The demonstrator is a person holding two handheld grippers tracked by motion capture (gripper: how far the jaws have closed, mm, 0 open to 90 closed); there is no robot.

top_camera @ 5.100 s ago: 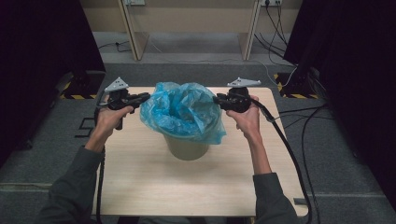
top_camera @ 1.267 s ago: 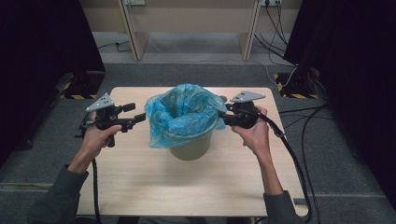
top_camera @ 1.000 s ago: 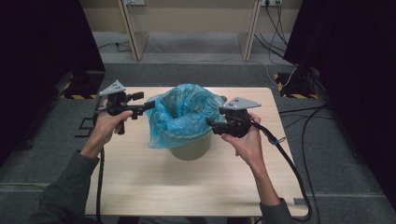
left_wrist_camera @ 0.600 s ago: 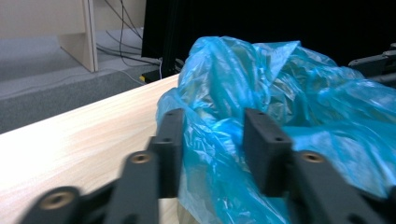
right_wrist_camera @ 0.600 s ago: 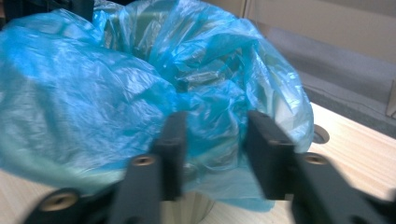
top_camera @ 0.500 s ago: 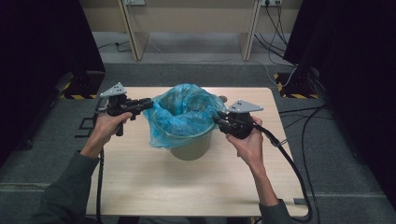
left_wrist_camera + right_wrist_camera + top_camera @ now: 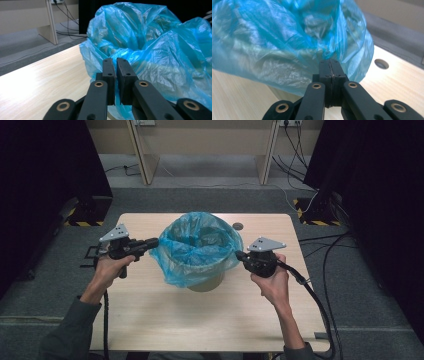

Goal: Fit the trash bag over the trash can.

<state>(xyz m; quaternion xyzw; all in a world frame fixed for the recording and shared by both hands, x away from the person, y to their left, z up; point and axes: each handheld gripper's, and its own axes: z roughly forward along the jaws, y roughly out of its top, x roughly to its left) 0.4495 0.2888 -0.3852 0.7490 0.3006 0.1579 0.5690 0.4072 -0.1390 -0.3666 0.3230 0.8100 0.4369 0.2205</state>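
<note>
Nearest me I see the pale wood table (image 7: 150, 320), where my left gripper (image 7: 151, 241) and right gripper (image 7: 239, 254), jaws just closed, pinch the crinkled blue bag (image 7: 197, 245) lining the centred bin (image 7: 206, 282), grey floor beyond

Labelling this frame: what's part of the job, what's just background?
In the job: translucent blue plastic bin bag; beige round bin under it; left hand-held gripper and right hand-held gripper, both pinching the bag.
Lying about: pale wooden table; black floor cables.
</note>
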